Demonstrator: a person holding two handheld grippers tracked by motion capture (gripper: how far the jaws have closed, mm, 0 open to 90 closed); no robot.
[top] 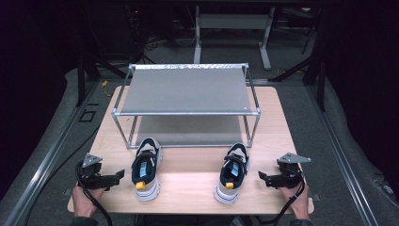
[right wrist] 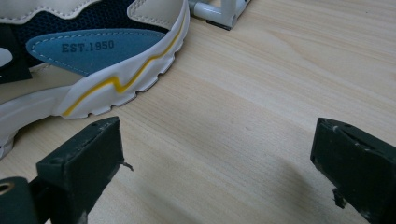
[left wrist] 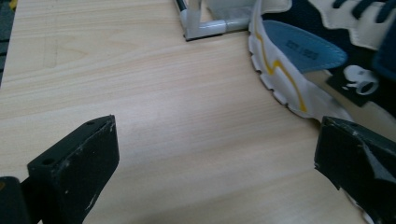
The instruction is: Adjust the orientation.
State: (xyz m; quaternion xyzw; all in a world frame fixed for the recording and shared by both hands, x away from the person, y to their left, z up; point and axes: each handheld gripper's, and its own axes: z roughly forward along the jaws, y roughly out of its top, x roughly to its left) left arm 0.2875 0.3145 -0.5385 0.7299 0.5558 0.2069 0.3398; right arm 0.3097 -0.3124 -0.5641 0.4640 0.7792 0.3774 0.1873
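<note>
Two white, navy and blue sneakers stand on the wooden table, toes toward a metal shoe rack (top: 188,89). The left sneaker (top: 146,168) lies just right of my left gripper (top: 120,175), which is open with bare wood between its jaws. In the left gripper view the same sneaker (left wrist: 299,60) reaches past the right jaw. The right sneaker (top: 232,172) sits left of my right gripper (top: 261,177), also open and empty. The right gripper view has that sneaker (right wrist: 88,60), marked EST.1950, above the left jaw.
The two-tier rack has grey fabric shelves, and its front feet (left wrist: 198,28) (right wrist: 219,16) rest on the table (top: 188,186) just beyond the shoes. The table's front edge lies close to both hands. Dark floor, rails and stands surround the table.
</note>
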